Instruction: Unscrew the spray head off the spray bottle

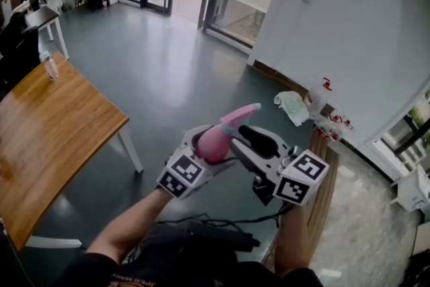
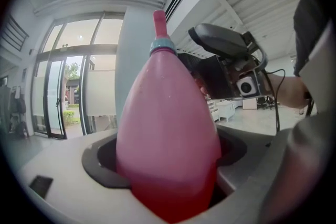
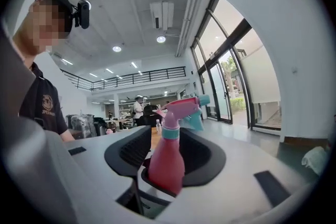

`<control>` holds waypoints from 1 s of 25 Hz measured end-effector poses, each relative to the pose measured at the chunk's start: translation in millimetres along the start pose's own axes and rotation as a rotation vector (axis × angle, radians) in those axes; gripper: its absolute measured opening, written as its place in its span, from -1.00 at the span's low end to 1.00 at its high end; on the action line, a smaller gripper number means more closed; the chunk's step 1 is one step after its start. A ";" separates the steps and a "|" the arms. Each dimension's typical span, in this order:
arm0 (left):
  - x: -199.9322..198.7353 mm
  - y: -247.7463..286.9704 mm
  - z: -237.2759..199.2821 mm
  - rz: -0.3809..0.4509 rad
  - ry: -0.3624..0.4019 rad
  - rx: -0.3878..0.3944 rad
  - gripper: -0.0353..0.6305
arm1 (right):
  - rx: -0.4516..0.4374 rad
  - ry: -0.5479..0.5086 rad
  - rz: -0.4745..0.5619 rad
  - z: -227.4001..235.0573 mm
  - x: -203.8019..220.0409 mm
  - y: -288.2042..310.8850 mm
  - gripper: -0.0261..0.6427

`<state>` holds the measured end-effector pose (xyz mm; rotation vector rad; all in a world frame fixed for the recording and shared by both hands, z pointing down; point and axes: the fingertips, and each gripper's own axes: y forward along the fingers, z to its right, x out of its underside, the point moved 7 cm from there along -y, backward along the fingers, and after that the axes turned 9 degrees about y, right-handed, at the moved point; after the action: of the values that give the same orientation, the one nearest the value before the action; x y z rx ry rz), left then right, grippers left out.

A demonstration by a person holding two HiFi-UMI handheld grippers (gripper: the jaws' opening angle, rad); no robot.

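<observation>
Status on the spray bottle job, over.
Left tongs shut on spray bottle. Right tongs open, bottle between them, not clamped. Spray head still on, teal collar seated. Nothing in the way.

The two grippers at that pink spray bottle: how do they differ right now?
The left gripper is clamped on the fat body of the spray bottle; the right gripper has its jaws wide apart, the bottle between them unpressed. In the head view the left gripper wraps the bottle, while the right gripper lies alongside at its right. Shared: each carries a black-and-white marker cube.
</observation>
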<state>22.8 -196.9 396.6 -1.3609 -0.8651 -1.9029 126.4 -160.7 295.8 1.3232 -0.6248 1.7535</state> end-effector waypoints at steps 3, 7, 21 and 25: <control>1.2 0.9 -1.3 -0.016 0.002 -0.026 0.43 | 0.091 0.029 -0.008 1.1 5.4 8.7 -0.41; 0.4 3.5 2.9 -0.030 0.014 -0.021 0.43 | 0.113 0.063 -0.006 0.1 5.5 15.2 -0.41; -2.0 1.7 5.7 0.012 0.014 0.158 0.43 | -0.040 0.005 -0.029 10.4 0.1 12.2 -0.51; -6.9 -3.0 7.9 0.057 -0.011 0.275 0.43 | -0.140 0.019 -0.016 11.3 -5.2 8.5 -0.51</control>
<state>26.5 -187.9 391.6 -1.2171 -1.0395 -1.6640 125.7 -175.7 295.3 1.2106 -0.7107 1.6759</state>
